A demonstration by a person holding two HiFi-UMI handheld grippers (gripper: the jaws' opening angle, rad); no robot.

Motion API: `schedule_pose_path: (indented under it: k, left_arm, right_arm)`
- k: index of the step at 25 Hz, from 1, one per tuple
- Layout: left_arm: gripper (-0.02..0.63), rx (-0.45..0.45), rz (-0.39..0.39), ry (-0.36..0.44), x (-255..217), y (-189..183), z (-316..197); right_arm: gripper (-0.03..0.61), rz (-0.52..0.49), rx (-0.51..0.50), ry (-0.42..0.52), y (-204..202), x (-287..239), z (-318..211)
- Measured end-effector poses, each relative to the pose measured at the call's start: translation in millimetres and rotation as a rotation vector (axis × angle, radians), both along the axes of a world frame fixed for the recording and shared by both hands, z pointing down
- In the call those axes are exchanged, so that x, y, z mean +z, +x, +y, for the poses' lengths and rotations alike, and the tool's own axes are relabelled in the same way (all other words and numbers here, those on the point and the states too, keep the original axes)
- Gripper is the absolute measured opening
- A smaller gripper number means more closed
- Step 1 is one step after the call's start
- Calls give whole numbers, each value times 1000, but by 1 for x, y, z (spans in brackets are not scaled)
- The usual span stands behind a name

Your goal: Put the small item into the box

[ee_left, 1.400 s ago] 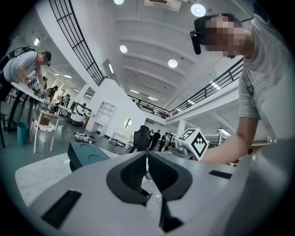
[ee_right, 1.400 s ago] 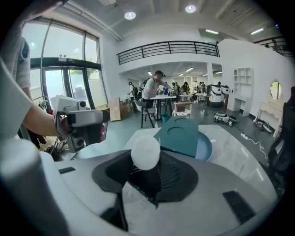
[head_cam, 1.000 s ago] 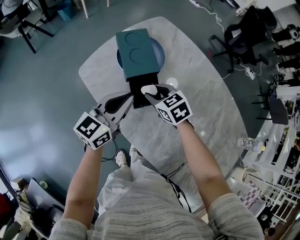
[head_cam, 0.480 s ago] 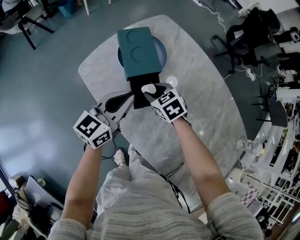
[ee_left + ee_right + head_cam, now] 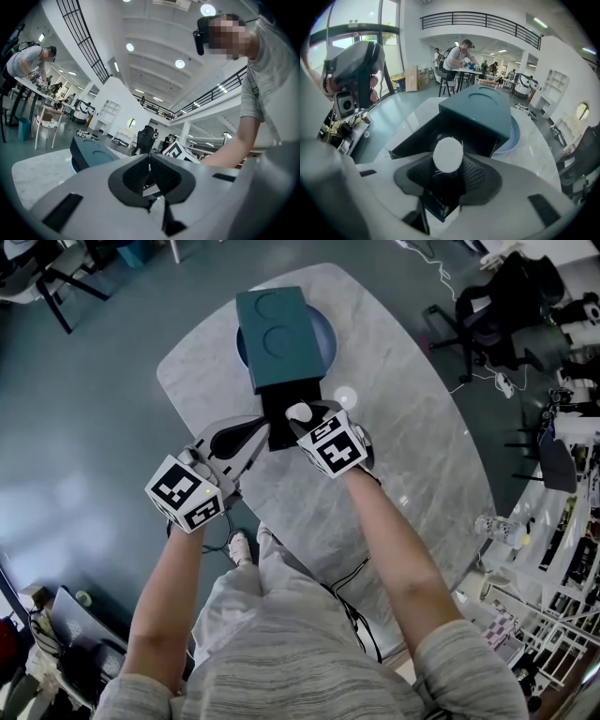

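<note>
A teal box (image 5: 279,334) stands on a blue plate (image 5: 324,332), its black drawer (image 5: 281,401) pulled out toward me. My right gripper (image 5: 305,418) hangs over the drawer's front part with a small white round item (image 5: 298,412) between its pads. Its jaws are opening slightly, and the pads still touch the item. In the right gripper view the white item (image 5: 448,153) sits at the tips, above the open drawer (image 5: 440,127). My left gripper (image 5: 262,432) is shut, with its tips at the drawer's left front corner. Whether it pinches the drawer wall is hidden.
The box and plate sit on an oval marble table (image 5: 403,446), whose near edge runs just behind my hands. A pale round spot (image 5: 346,397) lies on the marble right of the drawer. Office chairs (image 5: 497,306) and cluttered shelves (image 5: 562,549) stand to the right.
My right gripper has edged forward and a little lower over the drawer with the white item. The left gripper has stayed at the drawer's corner.
</note>
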State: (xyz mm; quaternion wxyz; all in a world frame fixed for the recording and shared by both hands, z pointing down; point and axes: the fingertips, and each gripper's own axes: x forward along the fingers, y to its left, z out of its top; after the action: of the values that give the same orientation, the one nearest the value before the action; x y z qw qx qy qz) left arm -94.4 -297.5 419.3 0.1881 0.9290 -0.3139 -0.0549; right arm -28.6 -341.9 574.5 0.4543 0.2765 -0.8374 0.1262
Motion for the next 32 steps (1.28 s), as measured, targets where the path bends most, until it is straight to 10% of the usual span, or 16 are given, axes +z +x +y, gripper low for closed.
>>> schedule_pose_path:
  k: [32]
  left_arm:
    - [26, 97, -35, 59, -26, 14, 28]
  right_arm:
    - [192, -319, 154, 130, 6, -106, 46]
